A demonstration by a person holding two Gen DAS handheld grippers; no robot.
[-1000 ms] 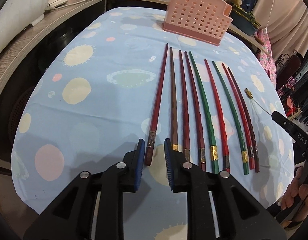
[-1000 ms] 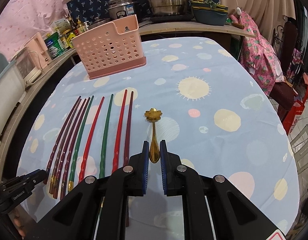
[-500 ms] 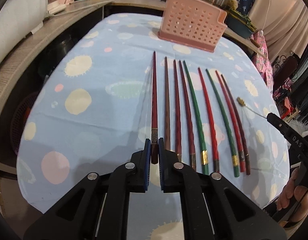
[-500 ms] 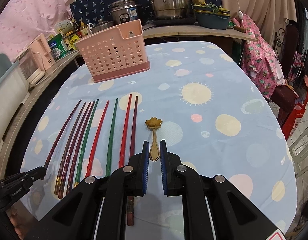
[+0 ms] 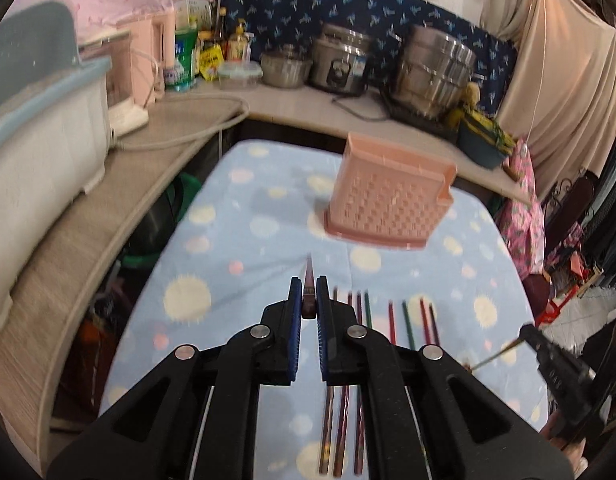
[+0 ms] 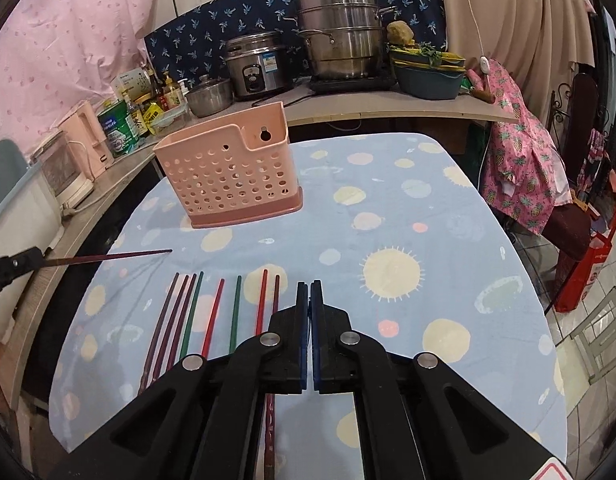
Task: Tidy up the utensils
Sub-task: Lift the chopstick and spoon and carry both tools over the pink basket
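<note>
The left gripper (image 5: 309, 300) is clamped on a dark red chopstick (image 5: 308, 280), gripped near its thick end, with the rest running forward and its tip aimed at the pink holder (image 5: 387, 204). From the right wrist view the same chopstick (image 6: 108, 257) hangs in the air above the left side of the surface (image 6: 387, 208), clear of the cloth and short of the holder (image 6: 228, 176).

The right gripper (image 6: 309, 300) has just closed, its pads nearly touching. In its own view nothing shows between them, but the left wrist view shows a thin gold spoon (image 5: 493, 358) sticking out of its tip (image 5: 525, 332), raised off the surface.

Seven chopsticks (image 6: 212, 316) lie side by side on the cloth, below and left of the right gripper, well short of the holder.
</note>
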